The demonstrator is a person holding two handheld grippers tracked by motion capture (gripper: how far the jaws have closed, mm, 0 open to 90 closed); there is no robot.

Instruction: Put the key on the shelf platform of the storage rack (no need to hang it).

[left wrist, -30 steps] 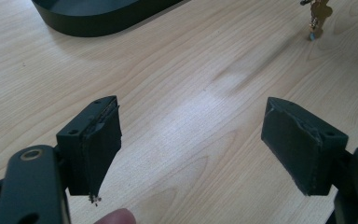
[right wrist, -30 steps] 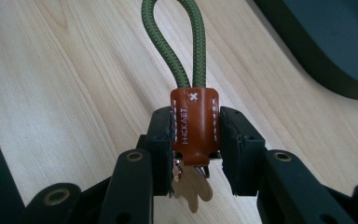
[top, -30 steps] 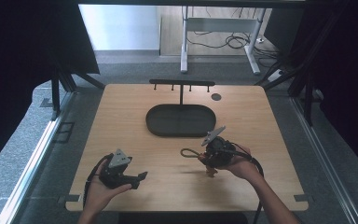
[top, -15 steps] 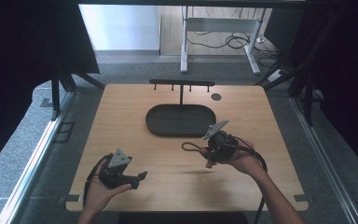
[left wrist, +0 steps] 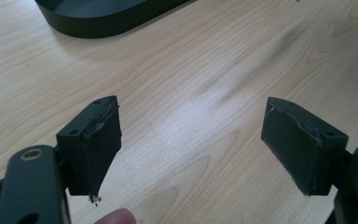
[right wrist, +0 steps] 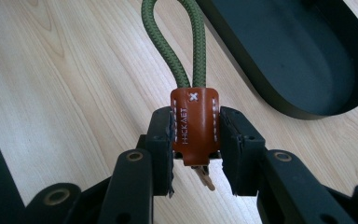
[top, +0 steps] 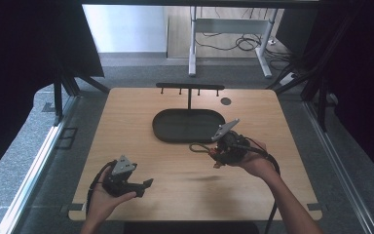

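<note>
Both right gripper (right wrist: pixel 196 154) fingers (right wrist: pixel 161 144) clamp the keychain's leather tab (right wrist: pixel 195 128) between them.

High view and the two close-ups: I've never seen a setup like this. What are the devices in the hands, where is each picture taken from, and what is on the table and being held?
A person sits at a wooden table with a hand-held gripper in each hand: a two-jaw clamp worked by hand. The high view comes from a fixed camera above the table. The two close-ups come from cameras riding on each gripper, looking along its black jaws.

On the table stand a black oval tray and, behind it, a black rack with pegs.

The left hand-held gripper has its jaws wide apart over bare wood, holding nothing. The right hand-held gripper is shut on a key strap: a brown leather tab with a green cord loop, held above the table.
</note>
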